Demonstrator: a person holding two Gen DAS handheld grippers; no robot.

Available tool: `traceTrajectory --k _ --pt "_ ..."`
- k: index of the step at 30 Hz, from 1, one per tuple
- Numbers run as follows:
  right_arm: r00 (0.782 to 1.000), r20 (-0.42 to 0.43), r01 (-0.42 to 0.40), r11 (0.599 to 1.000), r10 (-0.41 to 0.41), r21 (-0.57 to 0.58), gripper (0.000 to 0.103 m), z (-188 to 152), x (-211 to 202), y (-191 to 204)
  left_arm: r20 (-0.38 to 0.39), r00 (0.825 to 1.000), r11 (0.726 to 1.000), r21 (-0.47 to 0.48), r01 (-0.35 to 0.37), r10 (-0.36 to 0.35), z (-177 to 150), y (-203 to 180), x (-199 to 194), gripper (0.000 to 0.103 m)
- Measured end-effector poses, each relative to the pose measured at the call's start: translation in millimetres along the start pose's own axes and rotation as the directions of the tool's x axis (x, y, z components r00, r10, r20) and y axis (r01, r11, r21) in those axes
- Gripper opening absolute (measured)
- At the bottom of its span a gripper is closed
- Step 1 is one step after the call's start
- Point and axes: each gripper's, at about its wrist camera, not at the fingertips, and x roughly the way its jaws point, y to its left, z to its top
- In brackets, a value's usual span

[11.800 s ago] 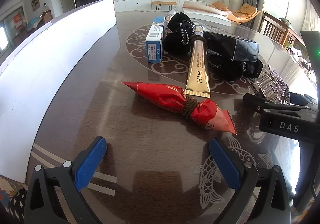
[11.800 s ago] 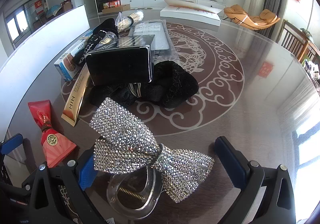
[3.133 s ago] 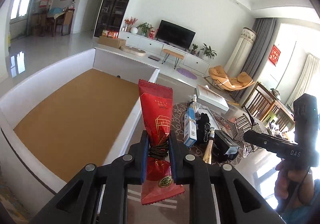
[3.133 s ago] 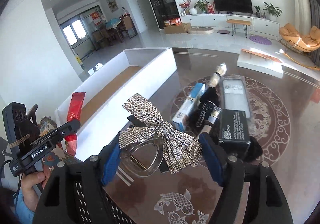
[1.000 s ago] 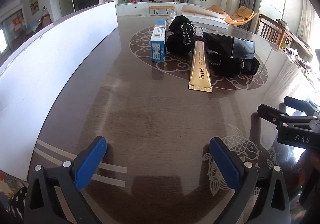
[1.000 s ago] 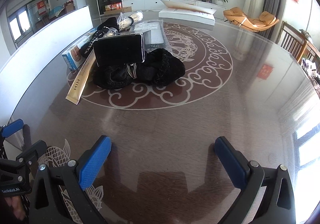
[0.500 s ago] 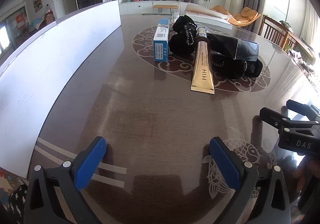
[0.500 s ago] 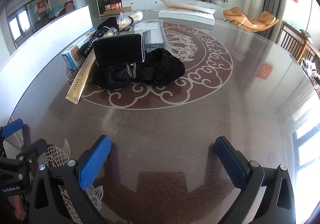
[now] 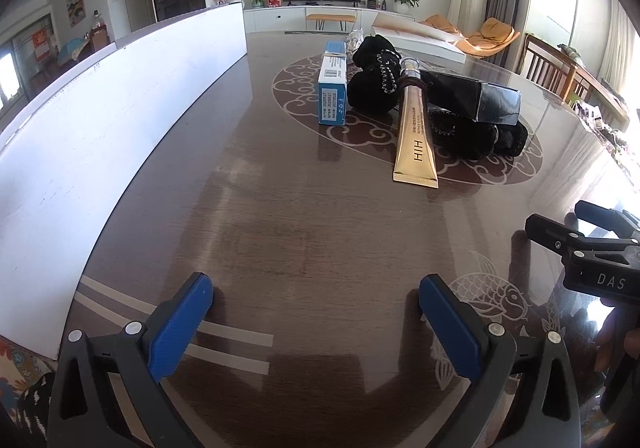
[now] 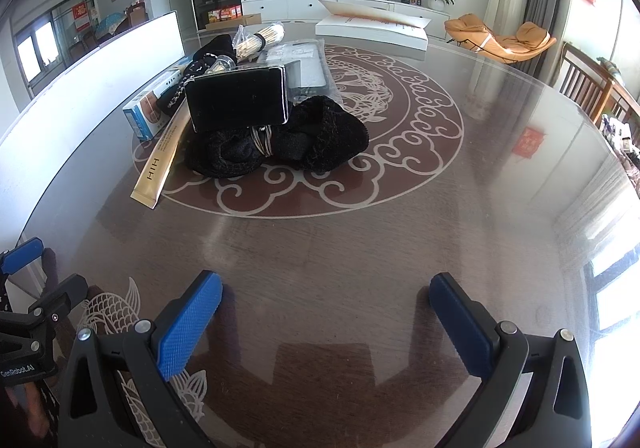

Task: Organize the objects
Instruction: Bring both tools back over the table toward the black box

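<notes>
A gold tube [image 9: 414, 139] lies on the dark round table [image 9: 304, 216], also in the right wrist view [image 10: 158, 168]. Beside it are a blue and white box [image 9: 333, 90] [image 10: 150, 110], a black box [image 9: 480, 98] [image 10: 238, 100] resting on black fabric items [image 10: 280, 146], a second black fabric item [image 9: 374, 78], a bundle of sticks in a bag [image 10: 256, 38] and a clear packet [image 10: 298, 66]. My left gripper [image 9: 316, 306] is open and empty near the table's front. My right gripper [image 10: 326, 308] is open and empty, to the right of the left one.
A large white box wall [image 9: 112, 116] runs along the table's left side, also in the right wrist view [image 10: 88, 88]. A flat white box [image 10: 372, 26] lies at the table's far edge. Chairs [image 9: 560, 68] stand at the right.
Over the last second my left gripper has moved slightly closer to the pile. Earlier it held a red packet and my right held a sparkly bow clip; both are now gone from view.
</notes>
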Motion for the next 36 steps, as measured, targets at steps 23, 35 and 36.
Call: traceTrajectory --k 23,35,36 --pt "1.0 0.001 0.005 1.0 -0.005 0.006 0.103 -1.3 -1.2 0.0 -0.006 1.0 1.0 -0.021 -0.019 0.019 0.5 9.3 -0.2 0.103" --pt "0.998 -0.065 -0.017 1.0 0.016 -0.011 0.103 5.6 1.2 -0.1 0.005 0.999 0.999 -0.037 -0.033 0.033 -1.7 15.5 0.0 0.103" --pt "0.996 -0.083 -0.03 1.0 0.03 -0.001 0.103 7.9 0.8 -0.9 0.006 0.999 0.999 -0.037 -0.033 0.033 -1.9 15.7 -0.1 0.103"
